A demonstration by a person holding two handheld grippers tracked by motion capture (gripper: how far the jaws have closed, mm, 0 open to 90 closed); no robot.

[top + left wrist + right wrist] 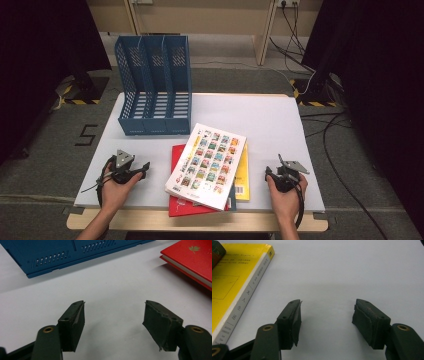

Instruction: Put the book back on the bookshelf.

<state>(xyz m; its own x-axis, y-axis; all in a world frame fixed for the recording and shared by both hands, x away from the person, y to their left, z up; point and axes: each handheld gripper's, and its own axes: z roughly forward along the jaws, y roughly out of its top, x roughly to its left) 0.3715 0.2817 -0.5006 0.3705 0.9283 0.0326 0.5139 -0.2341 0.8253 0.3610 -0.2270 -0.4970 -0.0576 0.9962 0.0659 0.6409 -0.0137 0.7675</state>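
Stack of books [210, 167] lay near the table's [270, 120] near edge, between left gripper [142, 169] and right gripper [271, 175]; both sets of jaws stood apart, empty; blue file rack [154, 90] far left

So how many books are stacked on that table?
3, maybe more hidden: the white picture-grid book on top, the yellow book under its right edge, the red book at the bottom left. A dark edge peeks out underneath.

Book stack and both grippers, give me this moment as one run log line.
left gripper: open, empty, left of stack | right gripper: open, empty, right of stack | book stack: untouched, white book on top | blue file rack: behind, empty
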